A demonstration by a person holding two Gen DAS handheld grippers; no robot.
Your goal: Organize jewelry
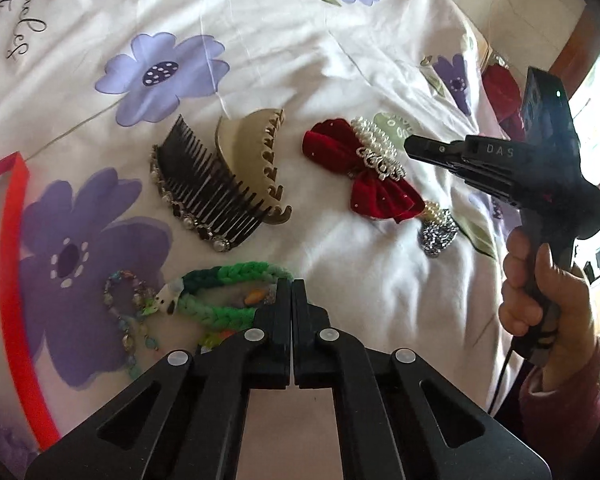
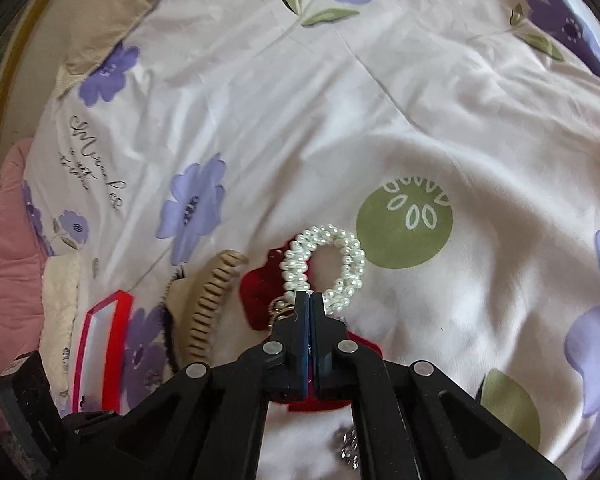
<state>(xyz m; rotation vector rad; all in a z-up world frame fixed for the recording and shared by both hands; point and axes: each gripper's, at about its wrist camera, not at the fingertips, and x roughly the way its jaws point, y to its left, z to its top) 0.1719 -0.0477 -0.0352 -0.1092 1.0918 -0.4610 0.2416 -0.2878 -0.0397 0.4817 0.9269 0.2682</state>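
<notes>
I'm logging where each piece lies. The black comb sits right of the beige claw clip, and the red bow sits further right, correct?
Not quite. In the left wrist view the black comb lies left of the beige claw clip, overlapping it. The red bow does sit further right.

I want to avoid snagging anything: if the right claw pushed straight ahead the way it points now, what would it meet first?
Most likely the pearl bracelet: the right claw, jaws shut, has its tips at the loop's near edge, over the red velvet bow. Whether they already touch is unclear.
</notes>
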